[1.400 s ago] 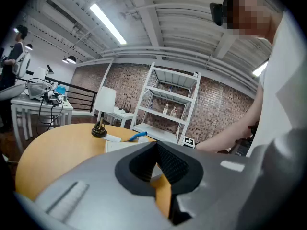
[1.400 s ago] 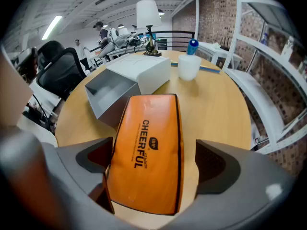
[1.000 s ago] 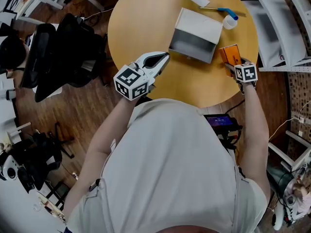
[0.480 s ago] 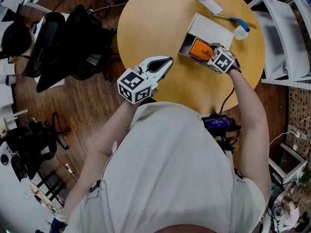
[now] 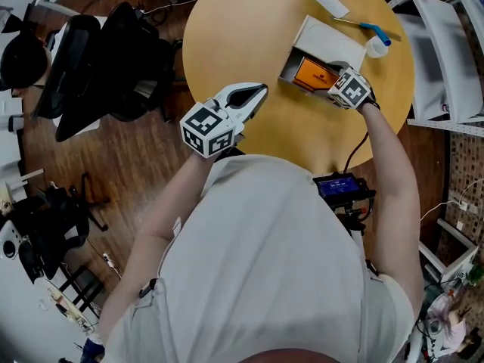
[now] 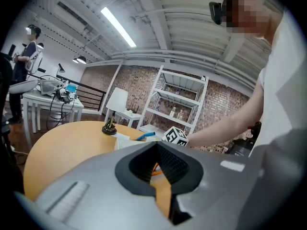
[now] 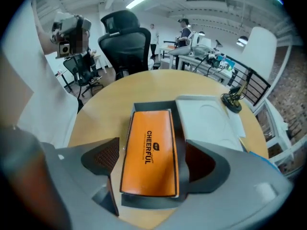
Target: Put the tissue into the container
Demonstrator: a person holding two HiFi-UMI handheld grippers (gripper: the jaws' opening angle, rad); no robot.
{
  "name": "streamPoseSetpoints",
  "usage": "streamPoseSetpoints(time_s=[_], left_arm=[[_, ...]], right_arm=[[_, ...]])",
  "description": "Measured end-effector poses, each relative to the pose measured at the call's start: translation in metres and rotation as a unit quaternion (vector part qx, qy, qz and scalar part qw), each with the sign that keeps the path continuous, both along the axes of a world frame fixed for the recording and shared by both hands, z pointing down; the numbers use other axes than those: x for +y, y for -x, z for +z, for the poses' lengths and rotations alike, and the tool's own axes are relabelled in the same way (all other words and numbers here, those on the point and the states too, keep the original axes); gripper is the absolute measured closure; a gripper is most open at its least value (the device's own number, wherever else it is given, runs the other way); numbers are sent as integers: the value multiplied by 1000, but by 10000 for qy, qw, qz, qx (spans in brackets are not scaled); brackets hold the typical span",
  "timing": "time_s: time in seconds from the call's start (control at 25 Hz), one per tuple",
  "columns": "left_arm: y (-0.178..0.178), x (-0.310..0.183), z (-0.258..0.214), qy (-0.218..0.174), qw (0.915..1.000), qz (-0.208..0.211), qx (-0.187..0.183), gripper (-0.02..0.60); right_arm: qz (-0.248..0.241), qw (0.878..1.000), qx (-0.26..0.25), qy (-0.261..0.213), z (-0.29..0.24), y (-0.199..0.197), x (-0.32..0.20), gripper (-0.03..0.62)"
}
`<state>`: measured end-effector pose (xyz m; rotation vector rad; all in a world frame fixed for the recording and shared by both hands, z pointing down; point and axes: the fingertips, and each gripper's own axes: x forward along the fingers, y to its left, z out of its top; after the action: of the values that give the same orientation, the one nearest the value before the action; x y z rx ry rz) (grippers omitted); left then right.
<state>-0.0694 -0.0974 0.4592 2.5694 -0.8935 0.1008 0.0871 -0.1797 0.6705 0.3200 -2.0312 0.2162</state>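
Lying inside the grey container now, not out at its 4 o'clock side, the orange tissue pack sits between the opening jaws of the right gripper, while the left gripper is pressed shut, empty.

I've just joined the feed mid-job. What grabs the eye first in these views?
The bright orange tissue pack stands out first, lying flat inside the grey container on the far-right part of the round table. The right gripper straddles it, its jaws opening and the pads off the pack. The left gripper hovers shut and empty at the table's near edge.
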Motion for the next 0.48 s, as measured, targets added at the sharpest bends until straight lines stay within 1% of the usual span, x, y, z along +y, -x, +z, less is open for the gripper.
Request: streamPoseSetpoints(time_s=[0.04, 0.08, 0.12, 0.16, 0.2, 0.28, 0.36, 0.4, 0.48], left_arm=[[-2, -1, -1, -19, 10000, 18, 9, 581], [-4, -2, -2, -40, 10000, 41, 20, 581], [-7, -3, -4, -58, 10000, 70, 28, 581], [-10, -3, -6, -76, 9999, 105, 35, 581], [-14, -4, -8, -95, 9998, 145, 41, 581], [-22, -4, -11, -140, 9996, 230, 45, 581], [-30, -4, -14, -183, 9993, 320, 43, 581], [-34, -4, -16, -204, 9991, 364, 41, 581], [-42, -3, -18, -245, 9987, 446, 37, 581]], right_arm=[[85, 9997, -191, -144, -16, 0, 0, 168], [203, 9983, -442, -311, -35, -1, 1, 207], [362, 9952, -767, -484, -57, -1, 2, 279], [555, 9895, -1168, -638, -81, -3, 5, 367], [771, 9809, -1624, -744, -106, -4, 9, 449], [1206, 9559, -2552, -813, -155, -9, 20, 596], [1541, 9287, -3277, -795, -193, -15, 33, 597], [1648, 9176, -3529, -792, -208, -19, 40, 597], [1756, 9014, -3873, -811, -230, -24, 53, 597]])
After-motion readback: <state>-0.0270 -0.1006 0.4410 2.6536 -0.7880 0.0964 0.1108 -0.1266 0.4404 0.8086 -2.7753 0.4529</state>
